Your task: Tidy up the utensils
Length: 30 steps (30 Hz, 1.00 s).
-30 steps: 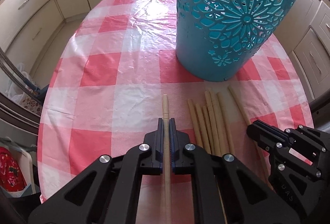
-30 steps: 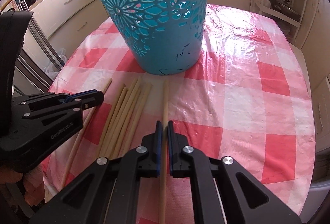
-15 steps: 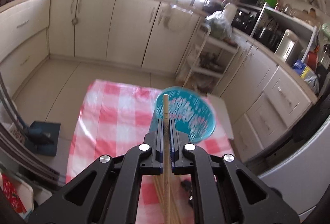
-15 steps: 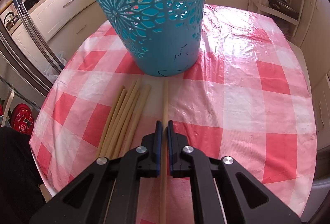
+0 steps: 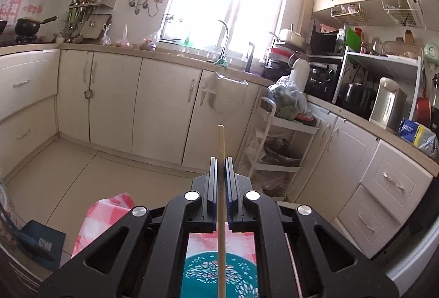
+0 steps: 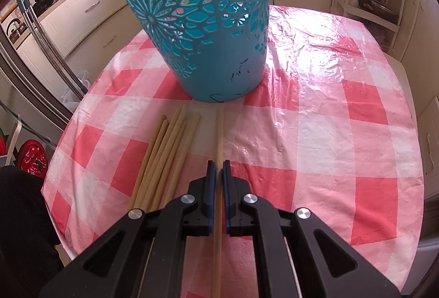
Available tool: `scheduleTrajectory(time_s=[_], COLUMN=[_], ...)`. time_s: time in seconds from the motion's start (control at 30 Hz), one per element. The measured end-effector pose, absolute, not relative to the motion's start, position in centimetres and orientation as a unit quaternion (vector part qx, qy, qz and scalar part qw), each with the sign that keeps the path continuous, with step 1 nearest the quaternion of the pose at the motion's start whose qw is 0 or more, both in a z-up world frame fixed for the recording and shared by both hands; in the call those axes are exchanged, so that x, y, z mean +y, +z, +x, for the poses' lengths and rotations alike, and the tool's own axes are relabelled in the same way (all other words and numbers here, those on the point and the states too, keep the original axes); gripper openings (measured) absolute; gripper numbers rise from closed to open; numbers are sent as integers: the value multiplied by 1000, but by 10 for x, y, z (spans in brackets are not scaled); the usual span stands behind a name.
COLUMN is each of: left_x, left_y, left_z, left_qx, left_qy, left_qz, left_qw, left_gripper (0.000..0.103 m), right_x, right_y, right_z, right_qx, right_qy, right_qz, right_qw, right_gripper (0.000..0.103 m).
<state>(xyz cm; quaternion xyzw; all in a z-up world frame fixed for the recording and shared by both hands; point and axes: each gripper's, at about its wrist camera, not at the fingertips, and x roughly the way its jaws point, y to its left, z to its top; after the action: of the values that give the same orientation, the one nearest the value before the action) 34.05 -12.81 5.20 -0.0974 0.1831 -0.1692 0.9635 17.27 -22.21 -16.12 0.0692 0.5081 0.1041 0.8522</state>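
My left gripper (image 5: 220,161) is shut on a pale wooden chopstick (image 5: 221,141) and holds it high, roughly level; the teal cut-out basket (image 5: 219,276) shows below, between the gripper arms. My right gripper (image 6: 219,163) is shut on another wooden chopstick (image 6: 219,130), low over the table, its tip near the foot of the teal basket (image 6: 203,23). Several more chopsticks (image 6: 167,155) lie side by side on the red-and-white checked tablecloth (image 6: 315,133), just left of the right gripper.
Cream kitchen cabinets (image 5: 115,103) and a counter with a sink line the far wall. A white trolley rack (image 5: 279,150) stands beyond the table. Steel tube legs (image 6: 41,45) and red items (image 6: 31,158) are off the table's left edge.
My left gripper has lifted its chopstick off the table and tilted up, so the view swung from the tablecloth to the kitchen. It has left the right wrist view. My right gripper moved a little closer.
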Motion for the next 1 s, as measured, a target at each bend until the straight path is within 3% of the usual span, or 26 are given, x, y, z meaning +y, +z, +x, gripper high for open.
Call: scheduleTrajectory(time_s=[0.33, 0.43, 0.5, 0.57, 0.8, 1.0], left_x=[-115, -101, -86, -71, -15, 26], left_y=[-13, -21, -22, -21, -32, -56], left_z=[335, 319, 305, 292, 265, 254], left_qx=[263, 279, 278, 274, 286, 302], left_qy=[-147, -143, -132, -124, -100, -63], left_qz=[-40, -27, -20, -21, -33, -56], left_qw=[953, 949, 951, 953, 952, 949], left_gripper=[6, 21, 44, 52, 60, 61], right_x=[-227, -226, -225, -221, -200, -217], right_y=[-161, -161, -161, -161, -160, -141], right_z=[176, 176, 176, 175, 175, 151], right_qx=[511, 511, 511, 511, 503, 519], right_qy=[114, 117, 117, 115, 99, 117], right_qz=[74, 69, 64, 49, -28, 33], right_qw=[849, 849, 849, 850, 858, 846], right_gripper=[6, 6, 6, 6, 6, 6])
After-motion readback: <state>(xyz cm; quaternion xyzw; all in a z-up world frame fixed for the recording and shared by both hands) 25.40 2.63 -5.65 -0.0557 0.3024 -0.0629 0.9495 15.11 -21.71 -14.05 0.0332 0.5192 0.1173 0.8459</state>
